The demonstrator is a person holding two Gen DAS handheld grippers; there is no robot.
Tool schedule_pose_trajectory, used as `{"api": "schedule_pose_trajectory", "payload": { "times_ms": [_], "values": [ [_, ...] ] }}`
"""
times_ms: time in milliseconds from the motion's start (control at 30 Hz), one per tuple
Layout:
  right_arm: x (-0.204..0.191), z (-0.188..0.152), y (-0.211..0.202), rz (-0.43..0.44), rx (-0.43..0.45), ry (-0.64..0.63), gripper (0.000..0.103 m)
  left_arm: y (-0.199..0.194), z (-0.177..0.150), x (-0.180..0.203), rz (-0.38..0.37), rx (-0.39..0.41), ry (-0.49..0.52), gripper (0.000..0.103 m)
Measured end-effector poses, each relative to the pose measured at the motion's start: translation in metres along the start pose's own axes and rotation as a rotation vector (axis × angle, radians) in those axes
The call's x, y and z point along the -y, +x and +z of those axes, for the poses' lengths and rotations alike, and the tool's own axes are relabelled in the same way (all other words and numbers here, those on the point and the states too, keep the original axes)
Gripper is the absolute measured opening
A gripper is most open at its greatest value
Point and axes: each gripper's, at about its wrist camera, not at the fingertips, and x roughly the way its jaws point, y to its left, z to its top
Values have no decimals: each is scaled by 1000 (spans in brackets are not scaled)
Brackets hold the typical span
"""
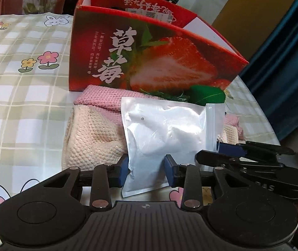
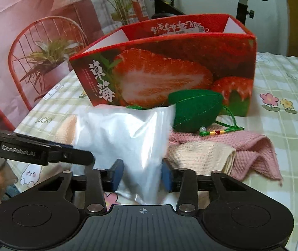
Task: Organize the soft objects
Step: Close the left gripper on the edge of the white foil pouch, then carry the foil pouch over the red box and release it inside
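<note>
A white plastic pouch [image 1: 163, 133] [image 2: 123, 133] stands upright over the knitted cloths, held from two sides. My left gripper [image 1: 145, 171] is shut on its lower edge, blue pads pressing the film. My right gripper [image 2: 142, 175] is shut on the other bottom corner, where the film bunches between the pads. A cream knitted cloth [image 1: 90, 138] [image 2: 203, 154] lies on a pink knitted cloth [image 1: 103, 100] [image 2: 253, 150]. A green felt leaf charm [image 2: 194, 108] [image 1: 207, 96] with a cord rests behind the pouch, against the box.
A red strawberry-print box [image 1: 159, 62] [image 2: 169, 73] stands open-topped just behind the cloths. The checked tablecloth [image 1: 23, 104] with flowers and rabbits spreads left. A red wire chair [image 2: 34, 41] stands beyond the table edge, and a blue curtain [image 1: 284, 73] hangs at right.
</note>
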Motion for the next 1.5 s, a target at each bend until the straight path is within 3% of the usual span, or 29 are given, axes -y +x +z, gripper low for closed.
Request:
{"api": "schedule_pose_trajectory", "payload": {
  "times_ms": [333,900,1033,1200,1500],
  "values": [
    [7,-20,3,32,49,13,28,6,-14,-6,-14,25,-18,39],
    [3,-21,2,26,64,-12,28,3,-20,-13,-33,43,-31,40],
    [-10,-20,-3,18,71,-61,24,0,-20,-5,-19,46,-4,39],
    [-6,-15,-12,39,109,-43,24,-14,-15,-3,-46,98,-9,38],
    [-12,0,-32,37,169,-58,24,-42,3,13,-49,163,67,38]
  ]
}}
